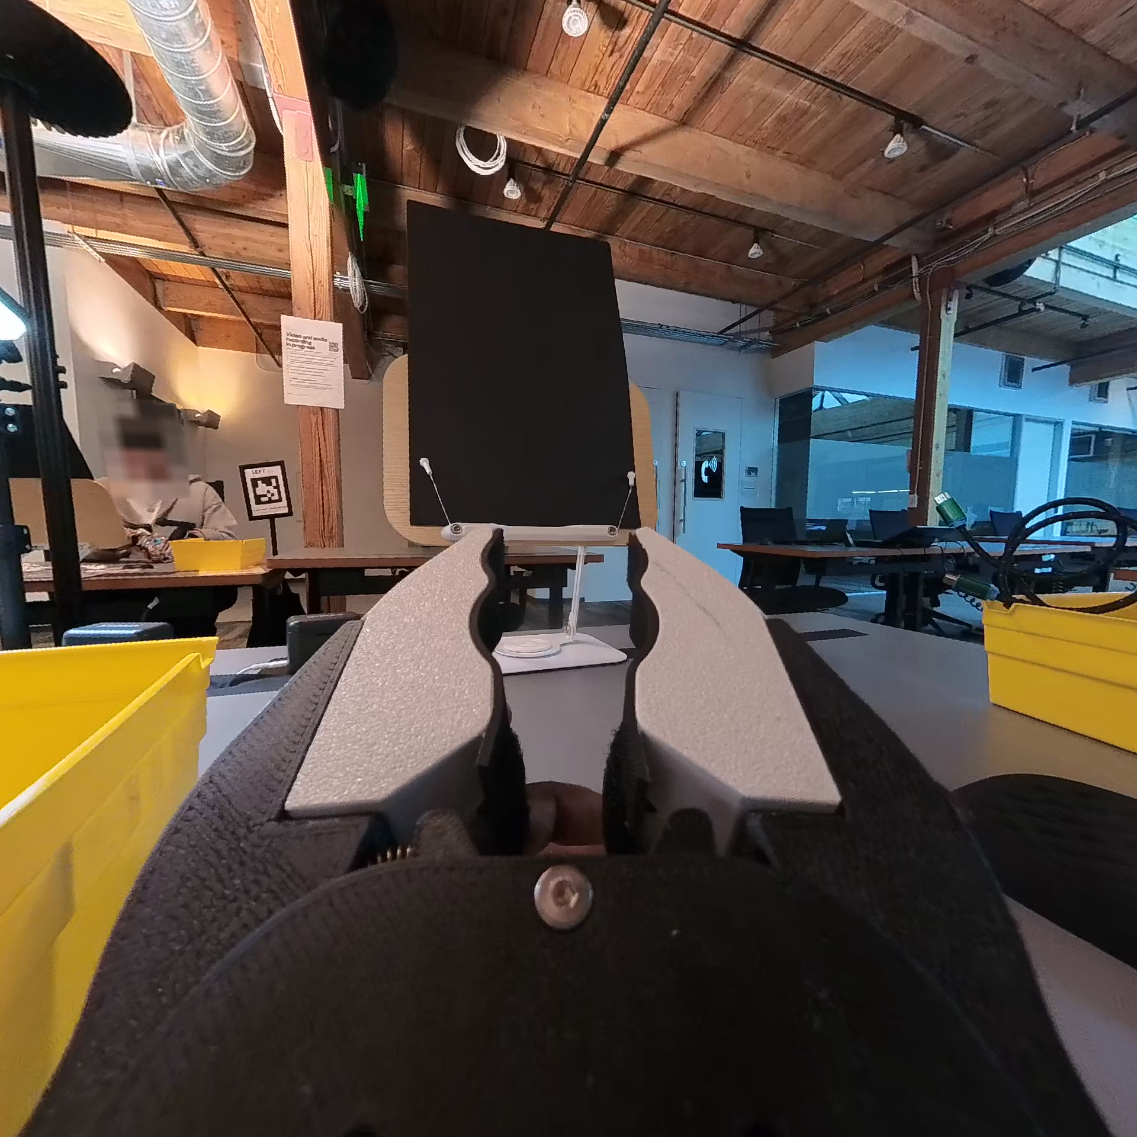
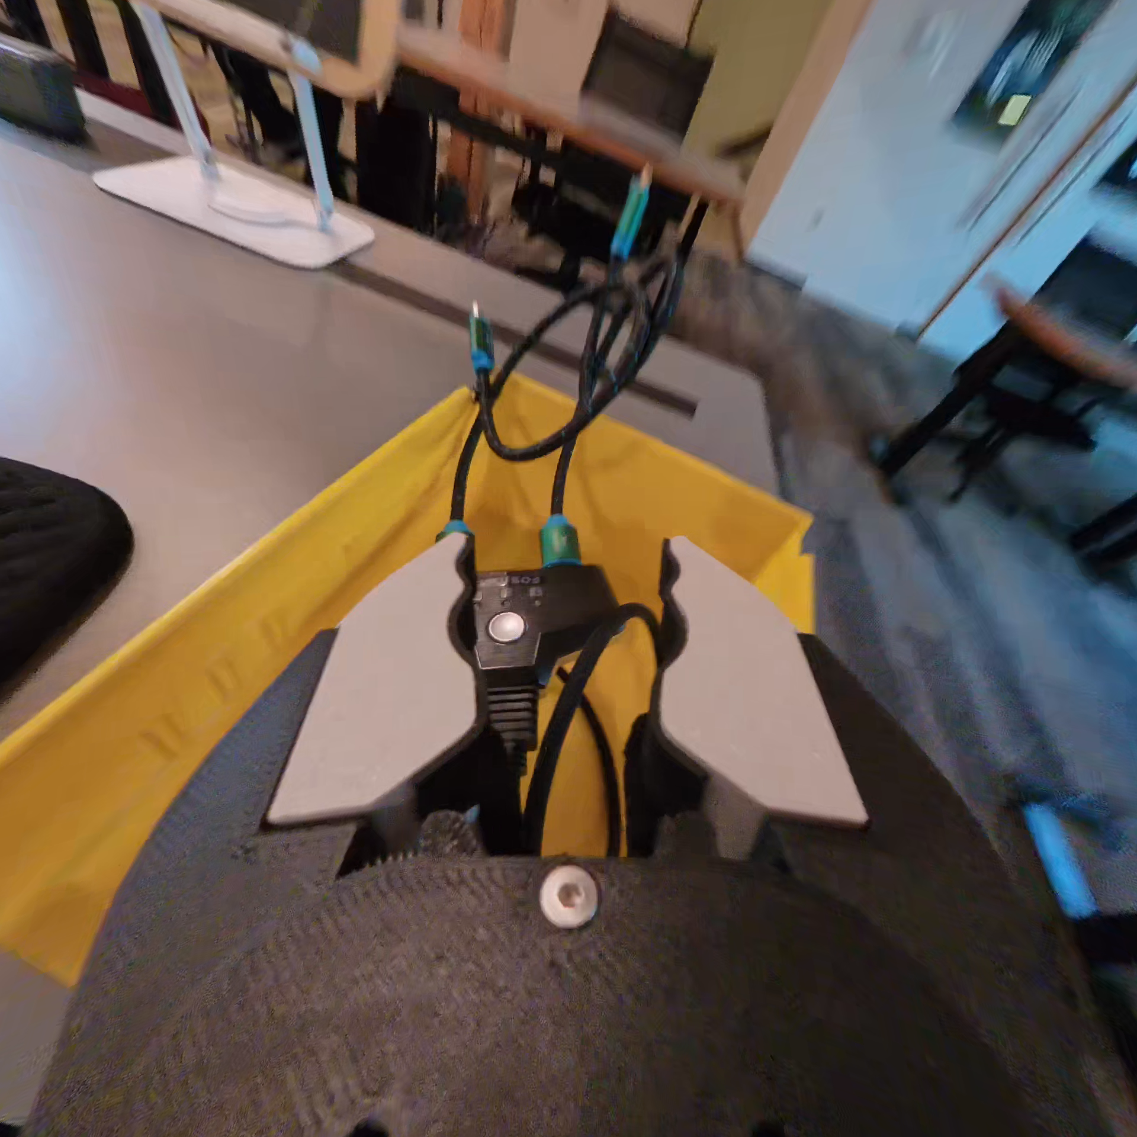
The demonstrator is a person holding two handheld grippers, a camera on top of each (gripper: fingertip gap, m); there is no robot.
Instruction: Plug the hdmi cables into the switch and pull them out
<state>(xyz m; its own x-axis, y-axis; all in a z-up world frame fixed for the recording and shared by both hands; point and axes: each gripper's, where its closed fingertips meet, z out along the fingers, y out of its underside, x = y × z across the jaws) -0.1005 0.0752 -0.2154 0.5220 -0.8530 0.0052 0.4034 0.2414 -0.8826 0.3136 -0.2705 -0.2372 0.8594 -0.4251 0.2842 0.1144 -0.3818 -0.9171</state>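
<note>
In the right wrist view, a black HDMI switch (image 2: 510,621) with a round silver button lies in a yellow bin (image 2: 258,615). Two black braided cables with green plugs (image 2: 557,541) sit in its far end. Their free green ends (image 2: 480,335) stick up past the bin's rim. My right gripper (image 2: 566,547) is open over the bin, with the switch between its fingers, close to the left finger. My left gripper (image 1: 566,541) is open and empty, low over the grey table (image 1: 892,726). The cables (image 1: 1046,541) also show far right in the left wrist view.
A second yellow bin (image 1: 92,769) stands close on the left of my left gripper. A black panel on a white stand (image 1: 517,381) rises at the table's far side. A black rounded pad (image 2: 55,554) lies between the bins. A person sits at a far table. Some 55 centimeters of space lies between my two pairs of fingers.
</note>
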